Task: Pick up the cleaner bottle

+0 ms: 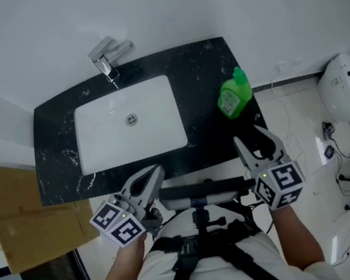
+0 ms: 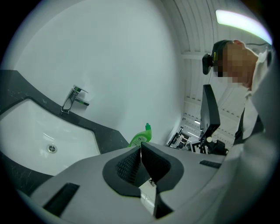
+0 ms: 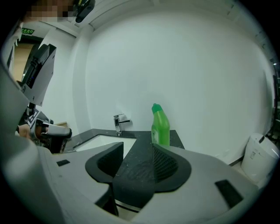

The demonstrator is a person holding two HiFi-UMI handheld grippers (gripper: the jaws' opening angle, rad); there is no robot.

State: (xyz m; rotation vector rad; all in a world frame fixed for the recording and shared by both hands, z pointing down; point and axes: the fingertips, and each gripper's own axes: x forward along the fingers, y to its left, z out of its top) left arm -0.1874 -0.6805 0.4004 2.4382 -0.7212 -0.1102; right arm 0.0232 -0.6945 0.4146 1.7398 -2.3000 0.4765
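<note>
- Bottle (image 1: 235, 95) of green cleaner stands upright, cap on, on the right-hand part of the black marbled tabletop (image 1: 198, 78). It sits to the right of the white sink (image 1: 98, 139) and clear of its rim.
- Chrome tap (image 1: 106, 55) sits behind the sink, against the white wall.
- Person stands at the near edge of the tabletop with one pair of tongs in each hand, both short of the bottle.
- Right tongs (image 1: 252, 137) reach over the near right corner of the tabletop and tip a little downward. The jaws stand apart with only bare stone between them. From their own view the bottle (image 3: 160, 127) rises beyond the right jaw, untouched and some way ahead of the tongs (image 3: 137, 148).
- Left tongs (image 1: 156, 171) hang in front of the sink's near edge. Their jaws meet tip to tip, and nothing is held in the tongs (image 2: 141, 148). The bottle (image 2: 141, 136) shows far beyond their tips.
- Brown cardboard (image 1: 22, 223) lies off the left end of the tabletop.
</note>
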